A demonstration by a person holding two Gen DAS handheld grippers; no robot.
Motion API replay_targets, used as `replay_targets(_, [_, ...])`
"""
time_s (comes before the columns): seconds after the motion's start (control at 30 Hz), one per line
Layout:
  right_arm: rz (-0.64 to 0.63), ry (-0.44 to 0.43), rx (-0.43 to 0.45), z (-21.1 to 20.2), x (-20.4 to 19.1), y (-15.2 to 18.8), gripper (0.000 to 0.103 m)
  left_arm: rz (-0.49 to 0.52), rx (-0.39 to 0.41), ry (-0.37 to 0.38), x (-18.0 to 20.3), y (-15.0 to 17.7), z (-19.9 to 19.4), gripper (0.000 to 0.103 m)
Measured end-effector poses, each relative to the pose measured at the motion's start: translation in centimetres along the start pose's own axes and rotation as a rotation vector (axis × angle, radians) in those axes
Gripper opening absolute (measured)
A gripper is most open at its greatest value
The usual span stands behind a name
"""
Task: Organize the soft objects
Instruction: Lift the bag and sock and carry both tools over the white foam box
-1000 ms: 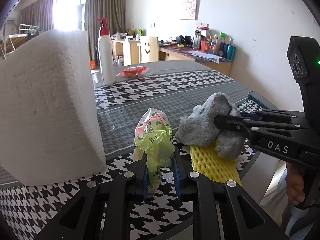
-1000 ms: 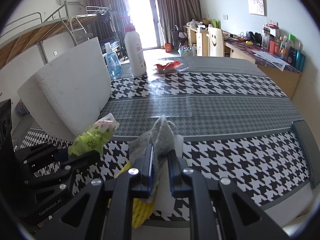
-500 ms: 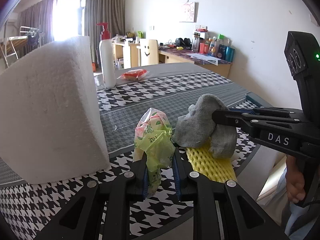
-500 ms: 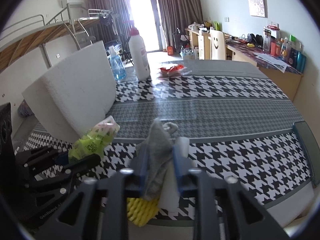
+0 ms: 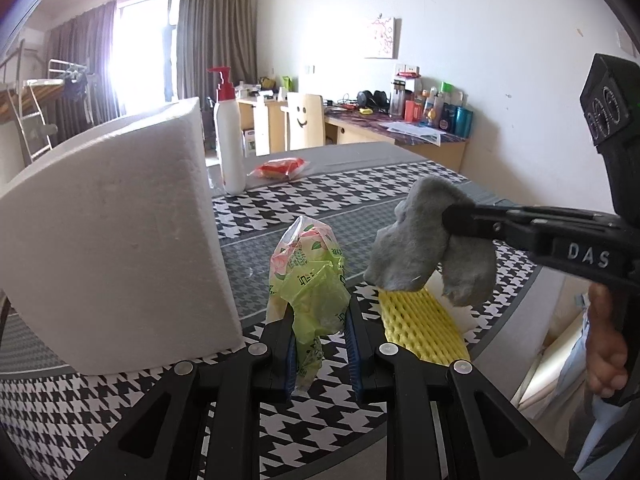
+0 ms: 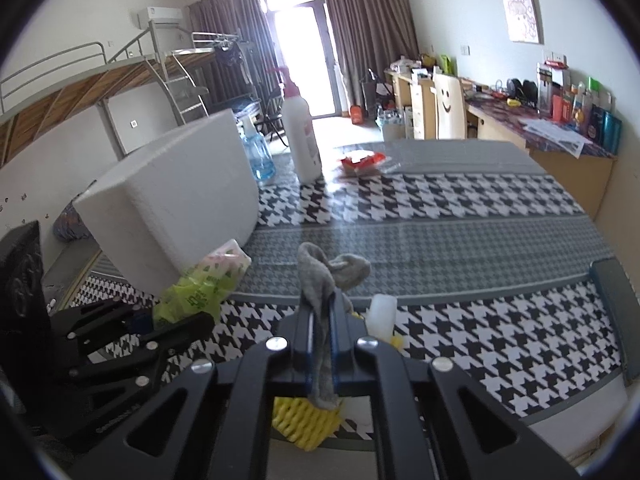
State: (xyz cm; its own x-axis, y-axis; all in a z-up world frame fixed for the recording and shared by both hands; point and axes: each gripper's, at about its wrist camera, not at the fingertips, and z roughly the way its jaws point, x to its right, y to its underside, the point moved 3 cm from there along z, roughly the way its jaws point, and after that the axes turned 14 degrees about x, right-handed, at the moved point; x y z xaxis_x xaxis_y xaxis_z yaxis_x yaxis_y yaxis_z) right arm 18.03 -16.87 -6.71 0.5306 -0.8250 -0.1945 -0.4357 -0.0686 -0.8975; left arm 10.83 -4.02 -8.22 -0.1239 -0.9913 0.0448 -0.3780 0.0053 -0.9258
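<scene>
My left gripper [image 5: 320, 328] is shut on a green and pink tissue pack [image 5: 308, 276], held above the houndstooth table; the pack also shows in the right wrist view [image 6: 204, 284]. My right gripper [image 6: 322, 320] is shut on a grey cloth [image 6: 326, 276], lifted clear of the table. In the left wrist view the cloth [image 5: 424, 252] hangs from the right gripper's fingers [image 5: 480, 222] above a yellow foam net [image 5: 420, 324]. The net also shows under the right gripper [image 6: 304, 420].
A big white foam block [image 5: 112, 240] stands at the left of the table [image 6: 460, 240]. A white pump bottle [image 5: 230, 152], a blue spray bottle [image 6: 256, 152] and a red snack packet [image 5: 280, 168] stand far back. A small white piece [image 6: 382, 312] lies by the net.
My right gripper has lifted the grey cloth higher, off the yellow net. My left gripper has risen with the tissue pack still in it.
</scene>
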Motion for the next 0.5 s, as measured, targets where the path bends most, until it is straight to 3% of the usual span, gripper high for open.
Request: replay_targets(0.5, [-0.027, 0.008, 0.072, -1.2, -1.0, -2.3, 0.009, 0.009, 0.071, 0.011, -0.4, -2.5, -2.3, 0.022])
